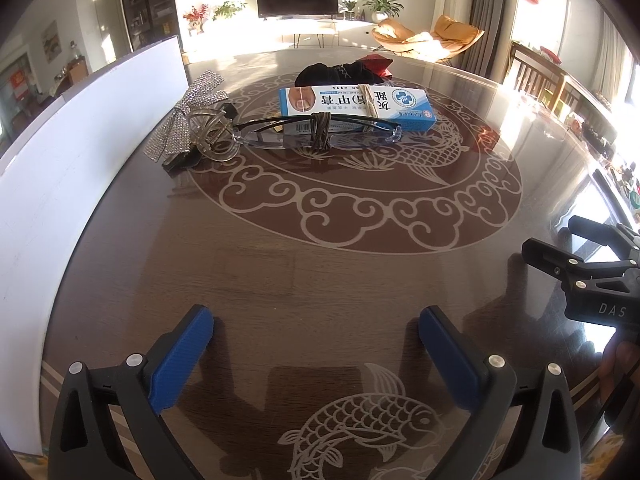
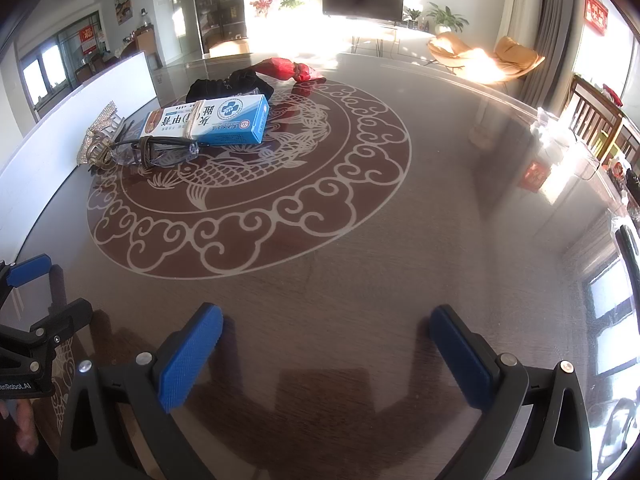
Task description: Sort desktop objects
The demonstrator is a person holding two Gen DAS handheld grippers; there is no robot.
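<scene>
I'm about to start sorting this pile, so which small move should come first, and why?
Probably ease the left gripper forward toward the glasses, the nearest item in the cluster. Both grippers have jaws open and empty, well short of the pile, and the glasses lie in front of the box.

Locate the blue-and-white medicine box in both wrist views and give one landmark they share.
Left wrist: medicine box upper centre, behind the glasses.
Right wrist: medicine box upper left, behind the same glasses.
Shared landmark: the black cloth bundle just beyond the box.
</scene>
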